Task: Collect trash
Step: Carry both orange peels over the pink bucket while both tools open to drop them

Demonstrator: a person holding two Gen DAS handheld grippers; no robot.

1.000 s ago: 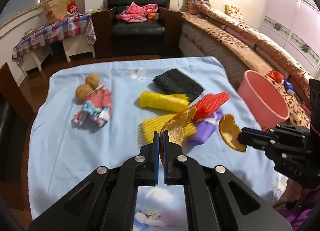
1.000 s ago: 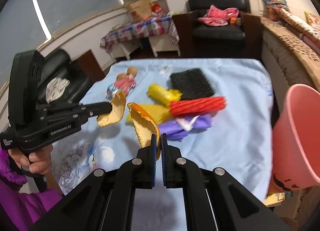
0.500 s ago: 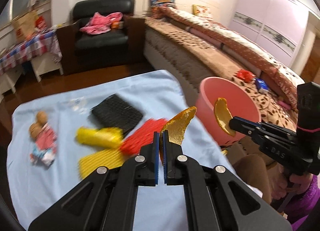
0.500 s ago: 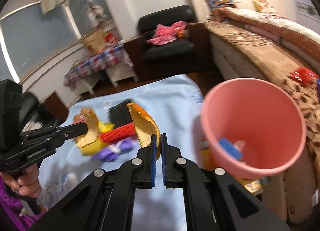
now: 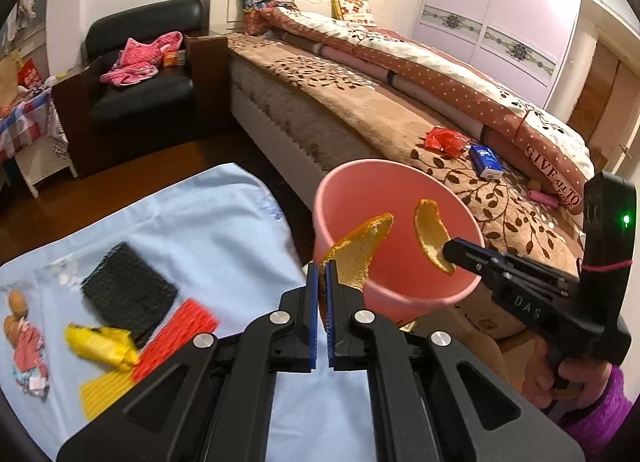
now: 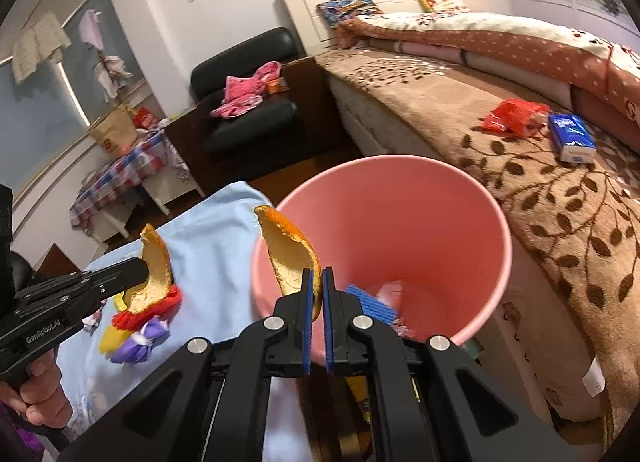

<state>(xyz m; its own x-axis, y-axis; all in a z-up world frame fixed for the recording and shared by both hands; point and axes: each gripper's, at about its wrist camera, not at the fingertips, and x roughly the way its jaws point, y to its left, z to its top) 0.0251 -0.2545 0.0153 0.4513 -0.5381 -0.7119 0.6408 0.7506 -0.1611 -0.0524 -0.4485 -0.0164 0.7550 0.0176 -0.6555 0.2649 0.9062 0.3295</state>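
Observation:
My left gripper (image 5: 322, 271) is shut on an orange peel (image 5: 360, 252) and holds it at the near rim of the pink bin (image 5: 352, 182). My right gripper (image 6: 317, 278) is shut on a second orange peel (image 6: 292, 258) over the bin's (image 6: 460, 230) near rim. In the left wrist view the right gripper (image 5: 450, 248) holds its peel (image 5: 430, 230) above the bin's mouth. In the right wrist view the left gripper (image 6: 140, 268) with its peel (image 6: 154, 274) hangs over the table, left of the bin. A blue item (image 6: 370, 300) lies inside the bin.
The light blue table (image 5: 200, 230) holds a black net (image 5: 128, 294), red net (image 5: 176, 332), yellow wrappers (image 5: 100, 346), a purple wrapper (image 6: 140, 338) and a doll with walnuts (image 5: 24, 342). A bed (image 5: 400, 110) stands behind the bin, an armchair (image 5: 140, 90) at the back.
Both grippers have swung right from over the table to the pink bin, each still holding its peel. The right peel now hangs over the bin's mouth.

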